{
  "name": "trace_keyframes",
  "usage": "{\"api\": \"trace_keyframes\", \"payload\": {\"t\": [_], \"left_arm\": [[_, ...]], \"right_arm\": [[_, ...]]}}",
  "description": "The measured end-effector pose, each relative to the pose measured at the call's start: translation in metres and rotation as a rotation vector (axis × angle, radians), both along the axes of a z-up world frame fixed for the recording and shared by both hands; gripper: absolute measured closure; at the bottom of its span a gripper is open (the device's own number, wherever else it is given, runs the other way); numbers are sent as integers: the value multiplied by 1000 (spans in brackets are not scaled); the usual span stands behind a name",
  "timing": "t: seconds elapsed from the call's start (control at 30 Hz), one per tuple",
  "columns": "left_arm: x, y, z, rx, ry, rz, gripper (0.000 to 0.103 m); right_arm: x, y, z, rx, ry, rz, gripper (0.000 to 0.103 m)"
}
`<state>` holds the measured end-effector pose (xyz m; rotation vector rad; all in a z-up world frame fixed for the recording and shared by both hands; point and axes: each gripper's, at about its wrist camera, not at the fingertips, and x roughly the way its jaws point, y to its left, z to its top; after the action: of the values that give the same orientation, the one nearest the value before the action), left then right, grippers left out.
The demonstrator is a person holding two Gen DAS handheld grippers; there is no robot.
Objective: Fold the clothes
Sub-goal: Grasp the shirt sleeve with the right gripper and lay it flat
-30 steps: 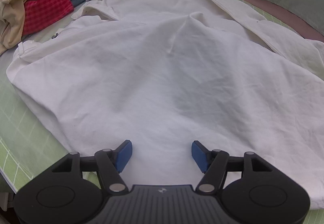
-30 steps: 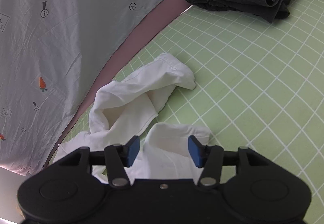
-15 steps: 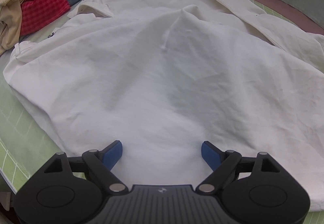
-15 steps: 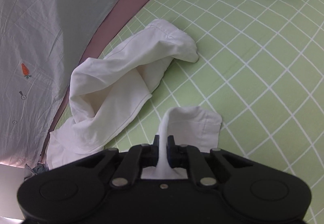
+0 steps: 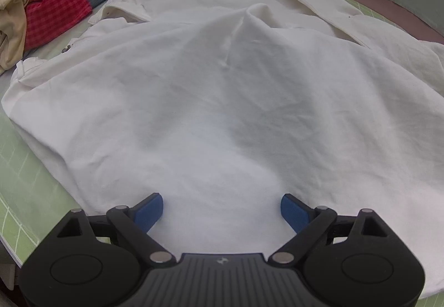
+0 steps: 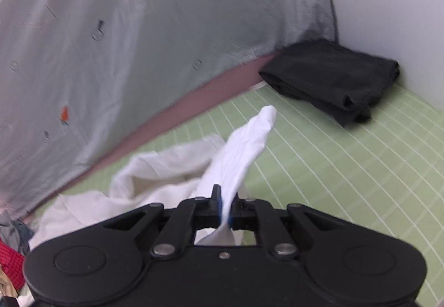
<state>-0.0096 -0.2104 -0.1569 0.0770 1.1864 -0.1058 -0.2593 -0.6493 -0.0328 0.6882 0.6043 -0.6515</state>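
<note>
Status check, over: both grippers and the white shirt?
Right gripper shut on white shirt sleeve, lifted. Left gripper open above shirt, just widened, nothing pinched. Nothing in the way.

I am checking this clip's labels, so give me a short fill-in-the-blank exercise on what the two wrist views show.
1. The right gripper is shut on a strip of ____ cloth.
2. The left gripper hangs ____ over the spread white cotton shirt.
3. The folded black garment lies on the ____ grid mat.

Missing words: white; open; green
</note>
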Motion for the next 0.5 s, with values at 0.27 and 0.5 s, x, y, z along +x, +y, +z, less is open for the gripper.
{"api": "trace_keyframes", "payload": {"t": [0.27, 0.5], "left_arm": [[2, 2, -2, 8, 16, 22, 5], [0, 4, -4, 9, 4, 41, 0]], "right_arm": [[-45, -9, -62, 134, 156, -127, 75], [-6, -20, -31, -185, 199, 28, 59]]}}
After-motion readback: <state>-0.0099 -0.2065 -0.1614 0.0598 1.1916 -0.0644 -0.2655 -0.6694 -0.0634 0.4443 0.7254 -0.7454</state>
